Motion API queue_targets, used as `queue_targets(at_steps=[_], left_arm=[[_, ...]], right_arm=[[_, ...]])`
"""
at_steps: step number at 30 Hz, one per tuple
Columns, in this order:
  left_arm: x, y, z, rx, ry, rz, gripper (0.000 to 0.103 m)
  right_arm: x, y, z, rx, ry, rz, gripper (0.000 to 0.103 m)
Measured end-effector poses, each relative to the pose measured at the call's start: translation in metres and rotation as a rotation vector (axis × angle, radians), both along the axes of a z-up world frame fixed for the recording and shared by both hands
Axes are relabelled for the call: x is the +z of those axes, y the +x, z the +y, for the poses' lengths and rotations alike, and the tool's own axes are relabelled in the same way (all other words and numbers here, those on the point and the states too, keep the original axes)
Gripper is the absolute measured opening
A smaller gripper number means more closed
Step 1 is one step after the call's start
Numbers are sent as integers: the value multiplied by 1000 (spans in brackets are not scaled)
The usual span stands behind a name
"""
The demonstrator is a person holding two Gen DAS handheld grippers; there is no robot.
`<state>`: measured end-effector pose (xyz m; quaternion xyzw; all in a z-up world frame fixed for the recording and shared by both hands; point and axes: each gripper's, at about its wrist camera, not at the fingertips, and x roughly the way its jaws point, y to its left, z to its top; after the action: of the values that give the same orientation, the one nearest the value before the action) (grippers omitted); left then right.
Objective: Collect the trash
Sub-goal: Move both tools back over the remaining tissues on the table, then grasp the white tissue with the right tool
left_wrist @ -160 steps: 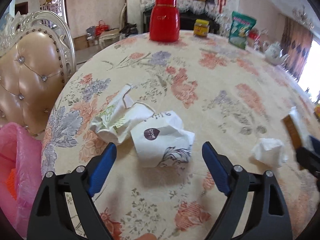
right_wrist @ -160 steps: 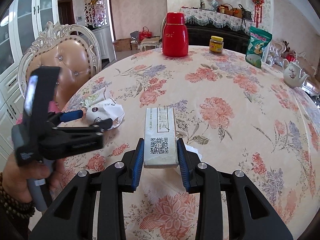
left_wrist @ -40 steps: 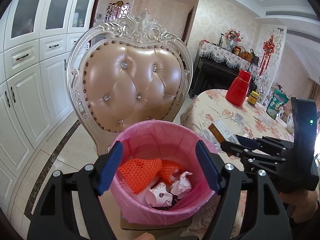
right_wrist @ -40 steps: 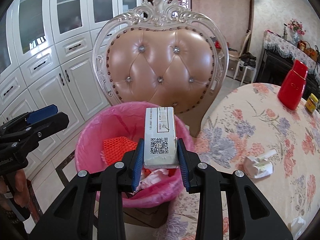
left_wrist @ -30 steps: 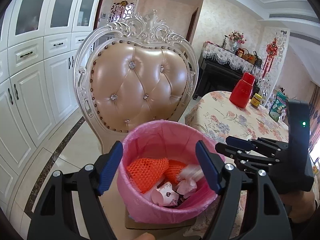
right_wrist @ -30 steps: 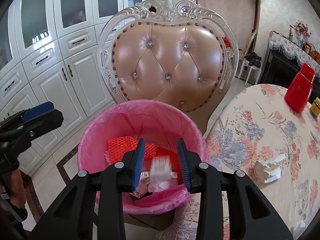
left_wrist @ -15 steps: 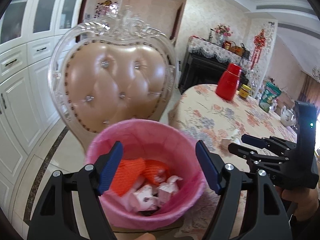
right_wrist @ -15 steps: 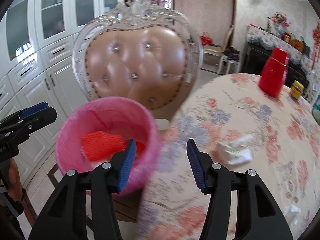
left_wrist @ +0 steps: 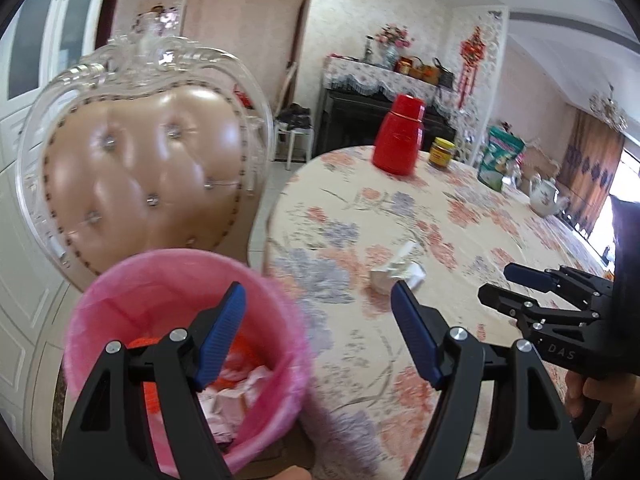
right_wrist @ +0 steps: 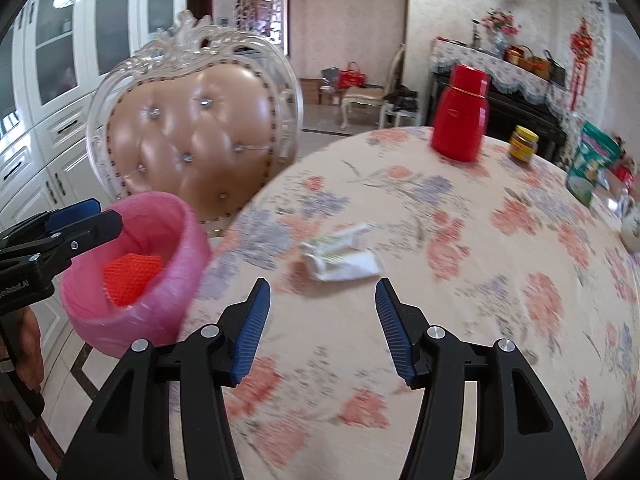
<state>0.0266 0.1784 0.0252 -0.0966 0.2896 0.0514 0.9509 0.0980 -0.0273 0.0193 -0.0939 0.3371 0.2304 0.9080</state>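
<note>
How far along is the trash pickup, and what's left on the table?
Done: the pink-lined bin already holds orange netting and crumpled paper. In hand: nothing; the left gripper and right gripper are both open and empty. Left: one crumpled white wrapper lies on the floral tablecloth, ahead of the right gripper.

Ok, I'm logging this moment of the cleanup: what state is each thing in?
left gripper: open, empty, over the bin's edge.
right gripper: open, empty, above the table.
pink-lined bin: open-topped, partly filled with trash.
crumpled wrapper: lying on the tablecloth, not picked up.
red flask: upright, cap on.
yellow-lidded jar: upright, lidded.
green bag: standing upright.
</note>
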Motion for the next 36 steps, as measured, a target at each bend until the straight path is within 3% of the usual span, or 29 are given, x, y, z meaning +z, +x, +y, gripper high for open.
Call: queue_targets(at_steps=[12,22,36], left_arm=[[-21,63,-56,-101,28,58,72],[-38,100,-78,-155,54,102,72],[-80,178,-105,-256,189,225,72]], right_arm=[[-16,13,-77,-121,1,24,57],[-38,21,-119,-183,-1,75,57],[-60,23,-162,-251,1,132,60]])
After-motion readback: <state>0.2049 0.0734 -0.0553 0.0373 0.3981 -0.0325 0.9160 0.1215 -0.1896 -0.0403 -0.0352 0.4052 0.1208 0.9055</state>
